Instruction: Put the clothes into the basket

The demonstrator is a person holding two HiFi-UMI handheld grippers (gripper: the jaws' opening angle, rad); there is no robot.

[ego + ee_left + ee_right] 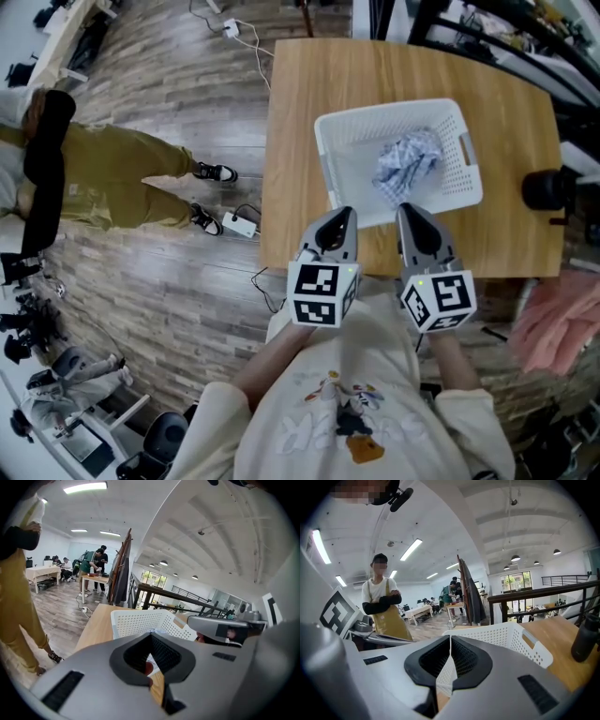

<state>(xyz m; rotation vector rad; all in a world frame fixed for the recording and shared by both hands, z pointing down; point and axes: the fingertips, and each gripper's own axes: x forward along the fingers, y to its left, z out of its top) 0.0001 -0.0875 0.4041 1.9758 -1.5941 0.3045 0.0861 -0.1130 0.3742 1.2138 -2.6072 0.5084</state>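
Observation:
A white perforated basket point(337, 136) stands on the wooden table point(300, 103), and a crumpled blue-and-white checked garment point(409, 161) lies inside it. My two grippers hover side by side over the table's near edge, both pointing at the basket's near wall. The left gripper point(343, 216) is shut with nothing in it. The right gripper point(407, 210) is also shut and empty. In the left gripper view the jaw tips point(151, 634) meet in front of the basket point(133, 623). In the right gripper view the tips point(450, 638) close in a line before the basket point(511, 639).
A person in a mustard apron point(112, 178) stands on the wood floor left of the table. A black bottle point(548, 187) sits at the table's right edge. A pink cloth point(562, 323) hangs at lower right. A power strip point(239, 225) and cables lie by the table's left side.

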